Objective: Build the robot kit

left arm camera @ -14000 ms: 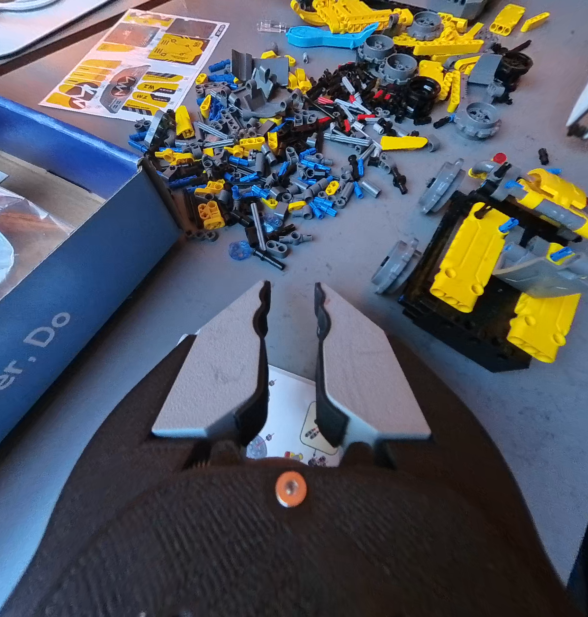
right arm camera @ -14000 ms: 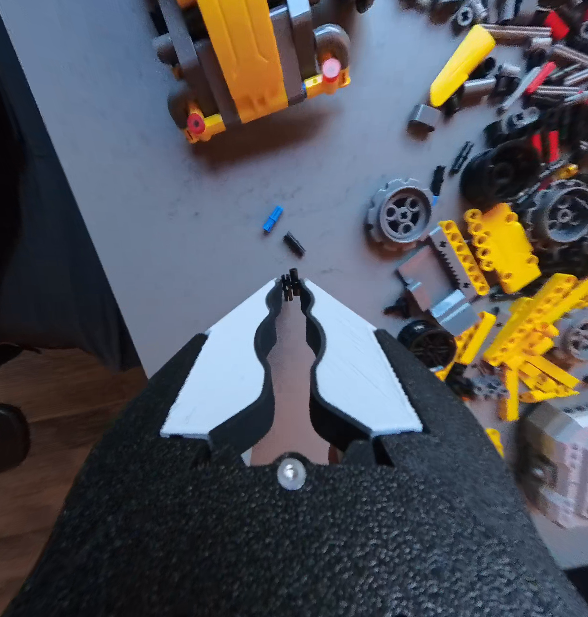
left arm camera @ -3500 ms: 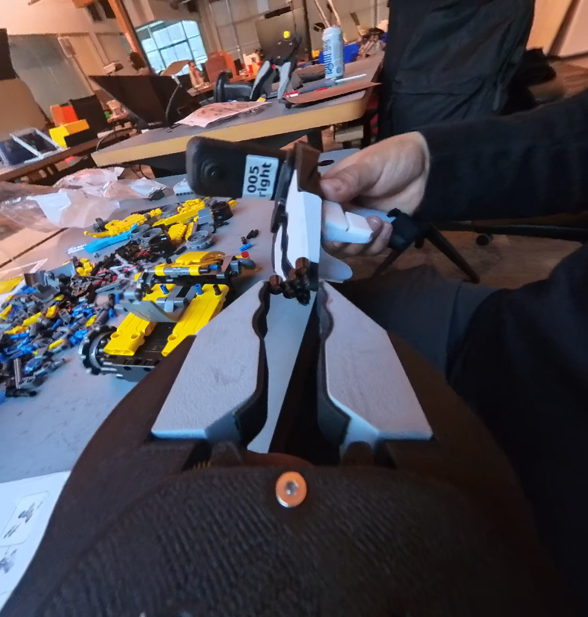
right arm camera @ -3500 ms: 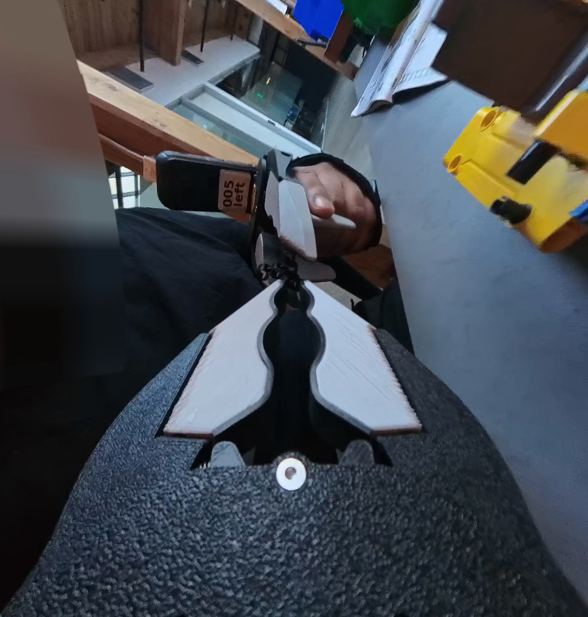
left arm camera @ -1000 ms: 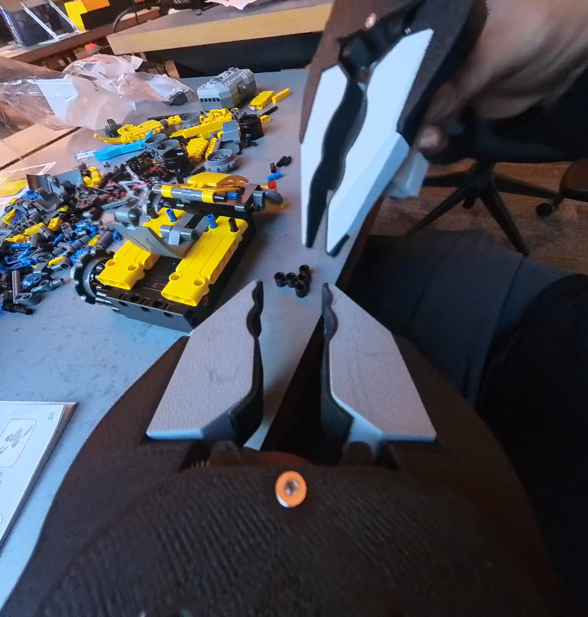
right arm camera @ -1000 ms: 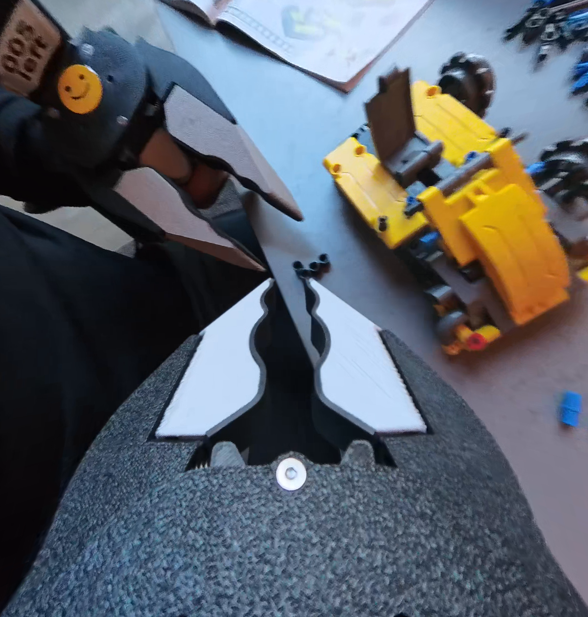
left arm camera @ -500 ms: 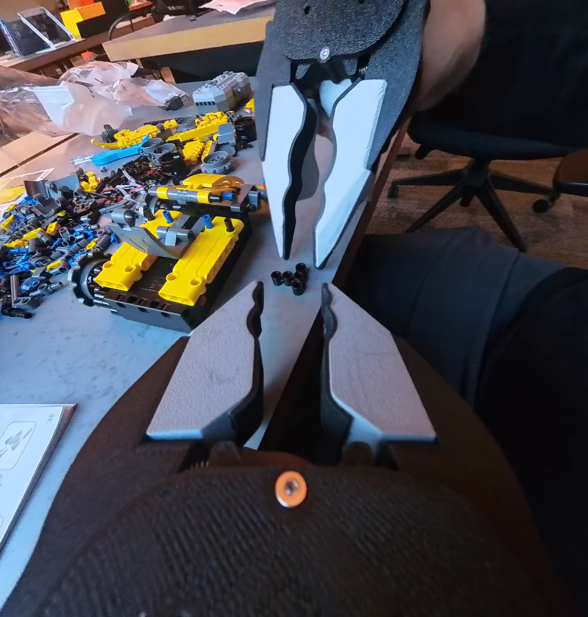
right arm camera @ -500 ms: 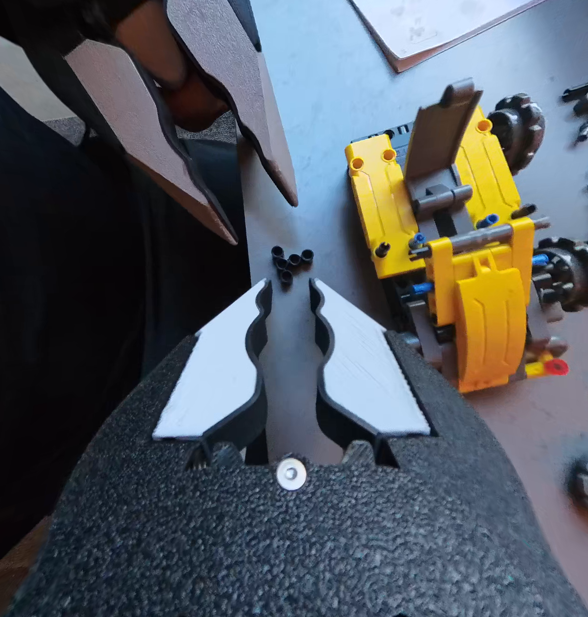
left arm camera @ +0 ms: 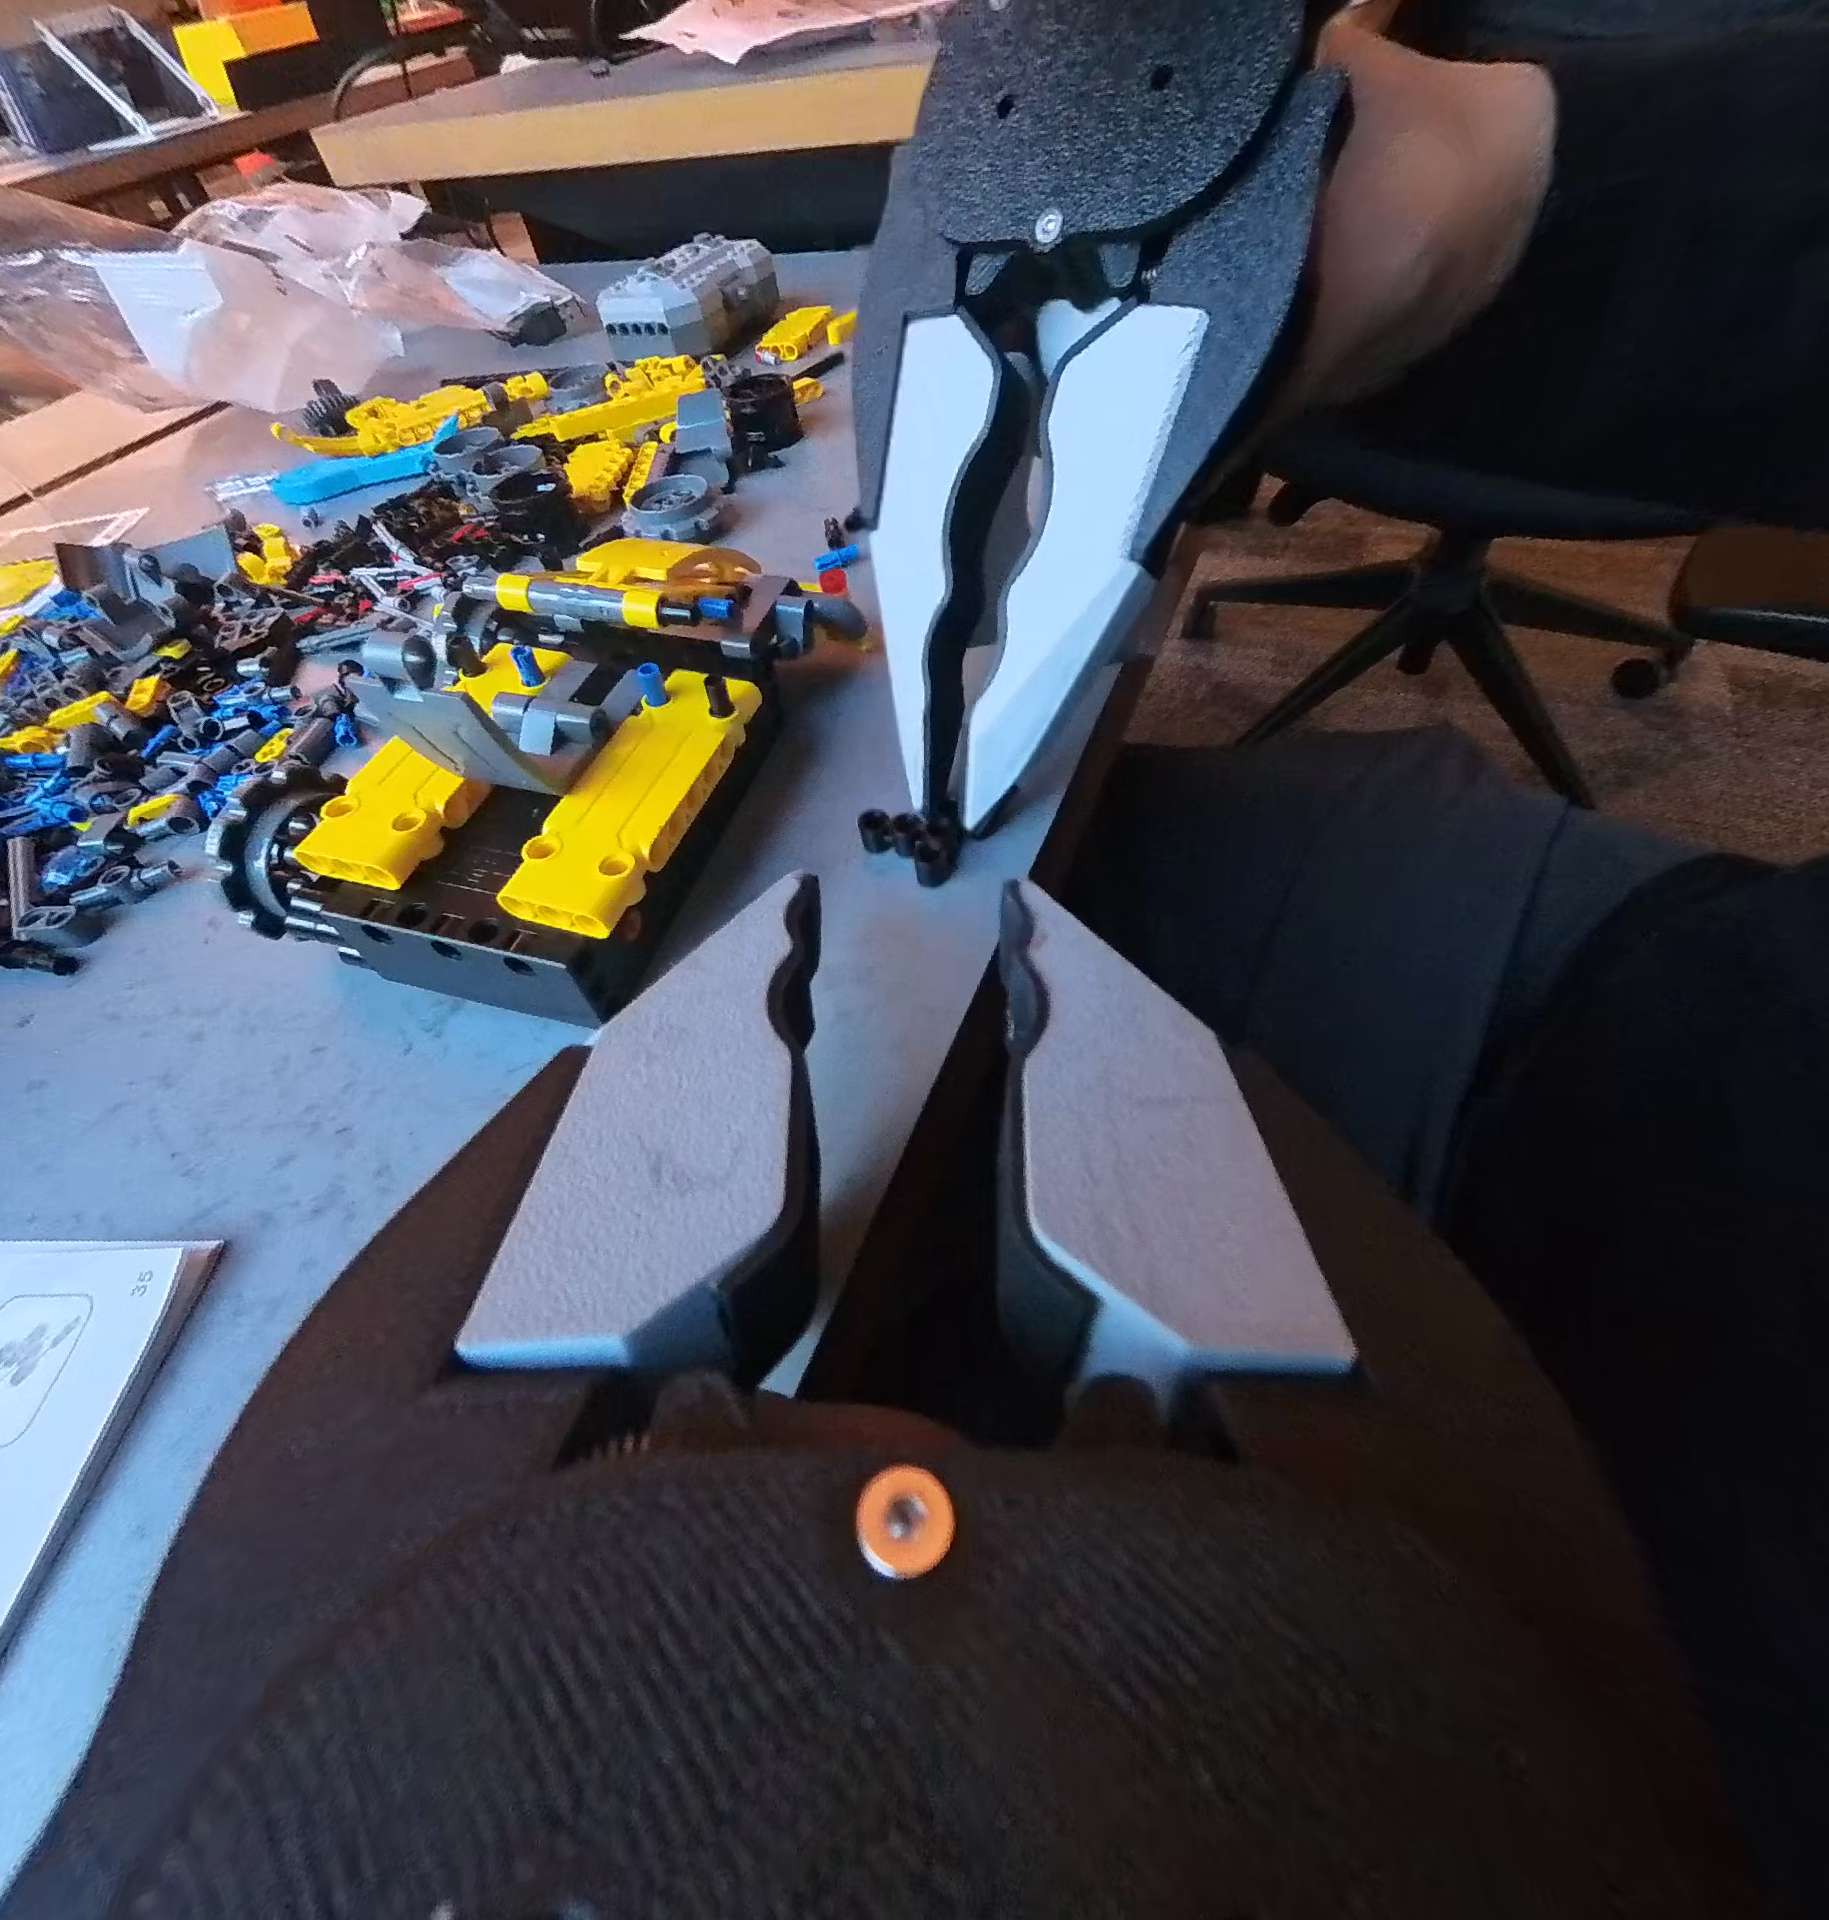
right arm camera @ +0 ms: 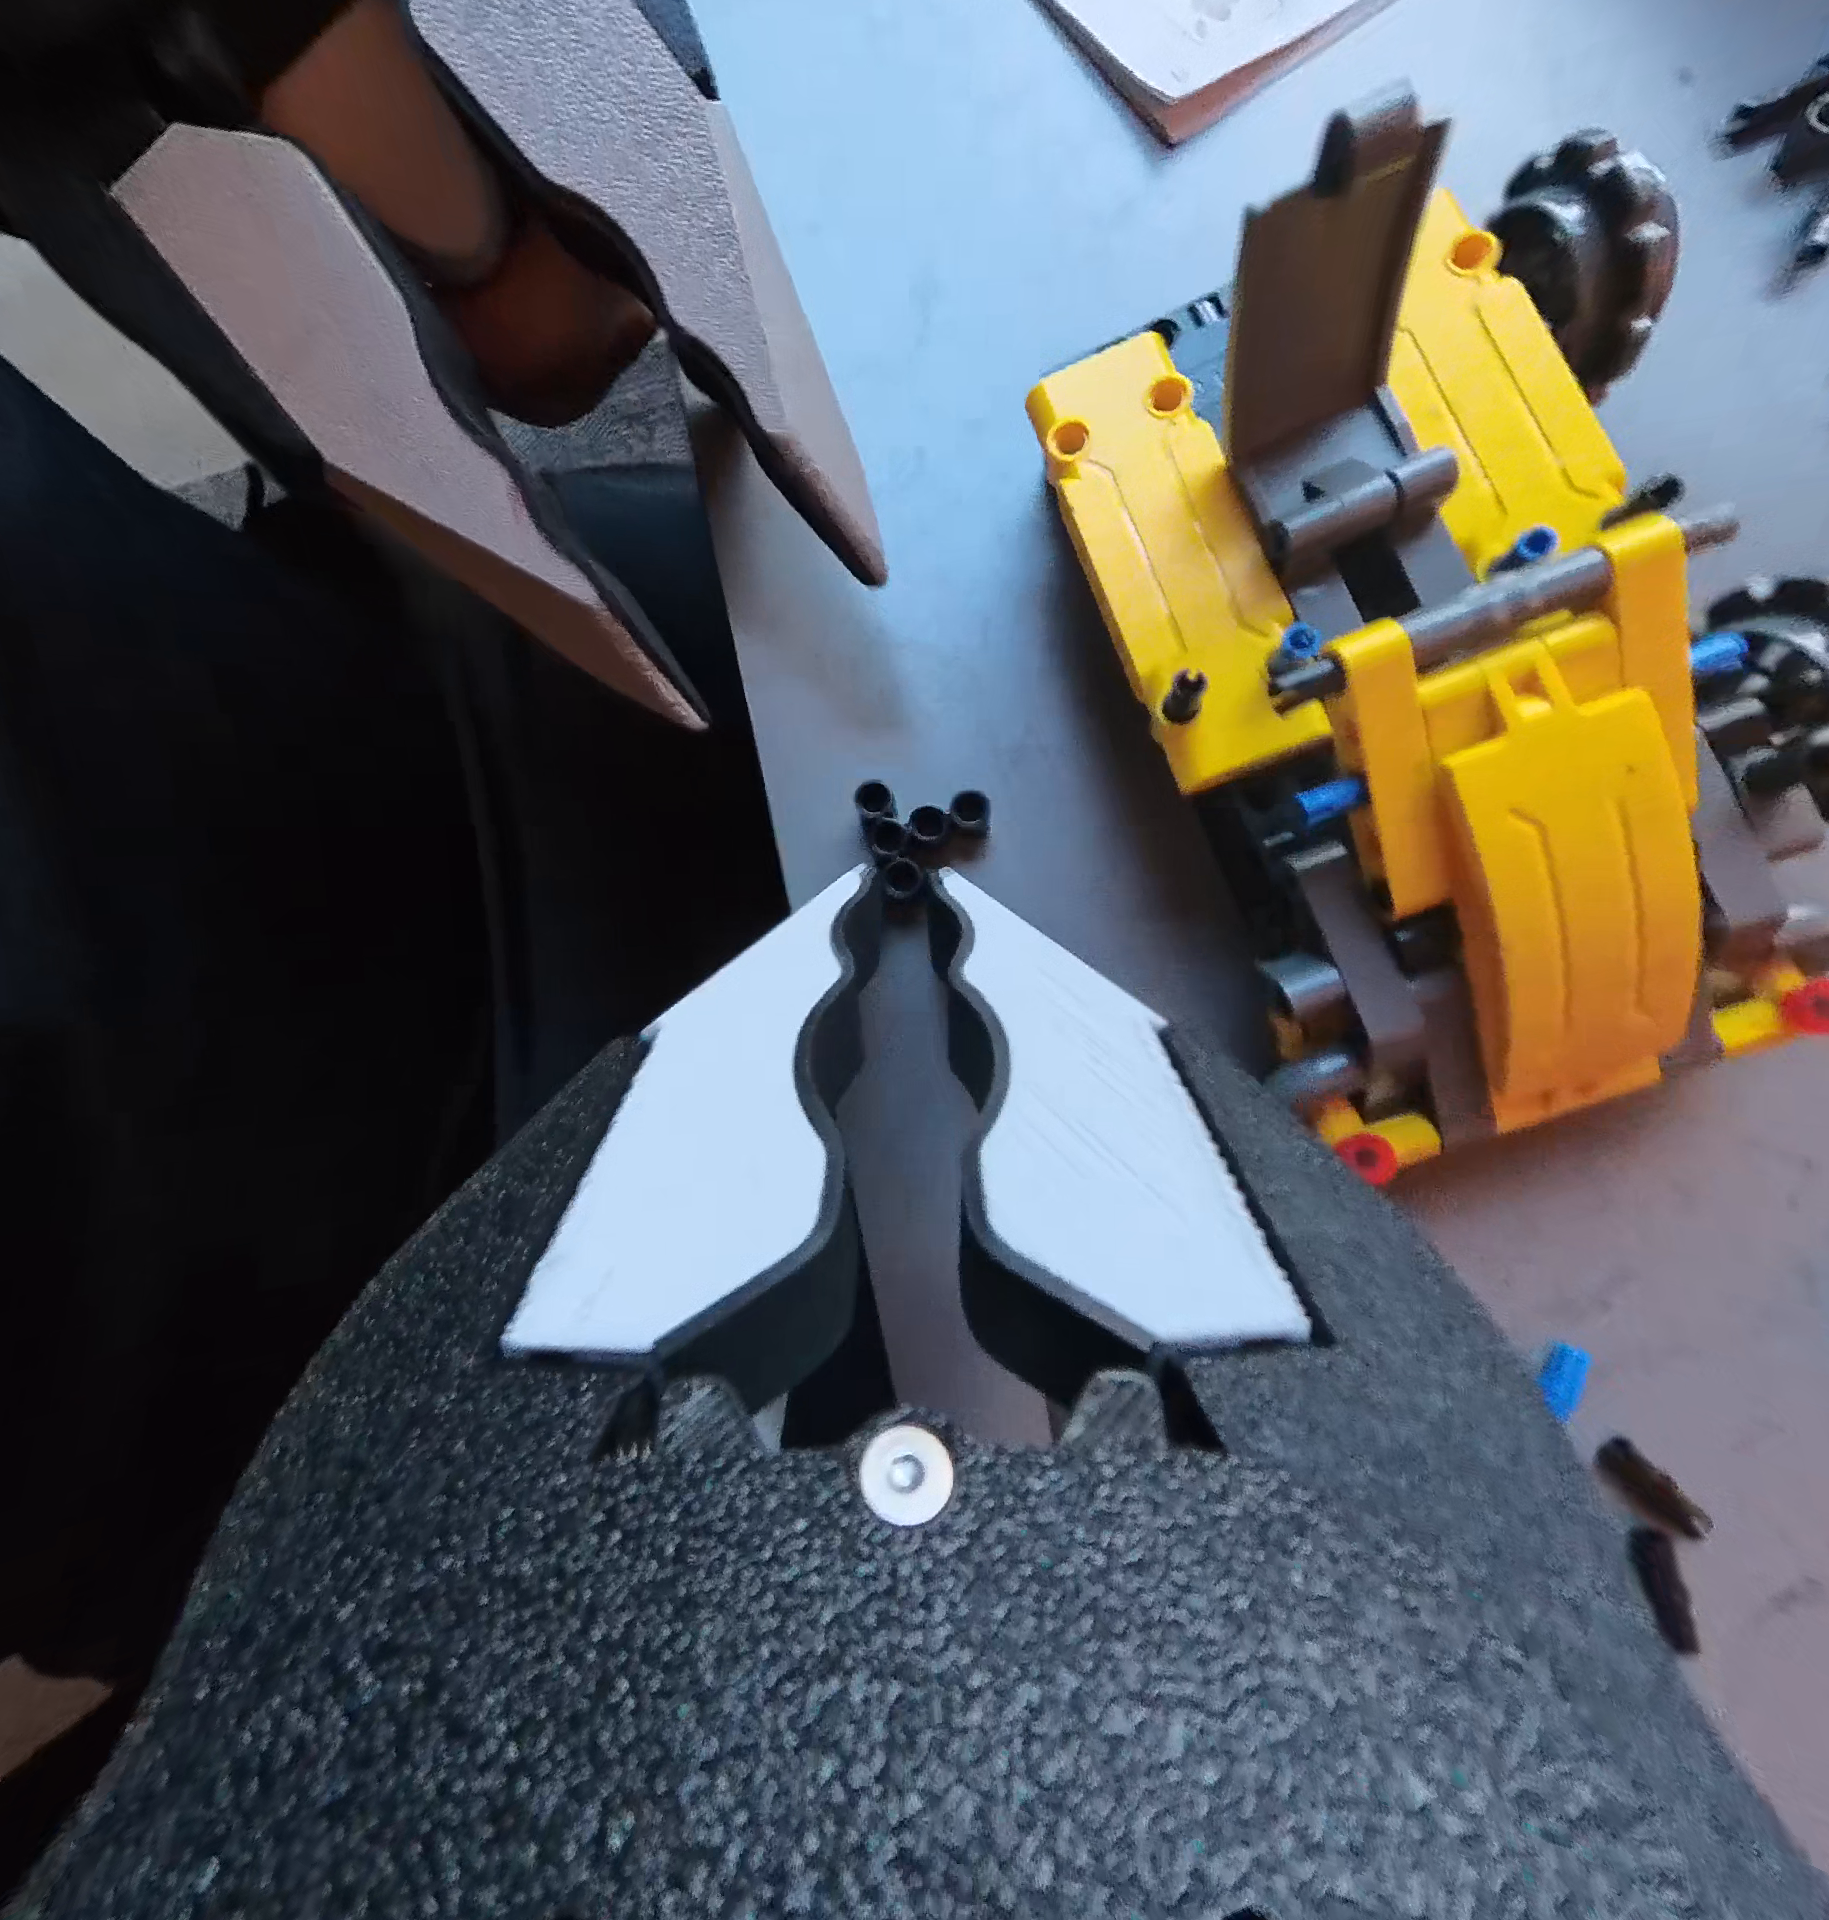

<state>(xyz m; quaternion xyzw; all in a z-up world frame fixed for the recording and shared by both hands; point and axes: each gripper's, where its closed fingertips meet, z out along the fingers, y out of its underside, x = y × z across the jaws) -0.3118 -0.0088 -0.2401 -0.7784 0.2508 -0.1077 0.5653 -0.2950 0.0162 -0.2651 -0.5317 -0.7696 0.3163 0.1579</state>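
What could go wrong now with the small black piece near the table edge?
The small black piece lies very near the table edge, so a nudge might push it off. The right gripper pinches only one end ring, so the piece may twist or slip out. The left gripper is open just in front, and the two grippers could collide.

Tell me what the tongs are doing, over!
Right tongs pinching black connector piece at table edge. Left tongs open, empty. Yellow model beside.
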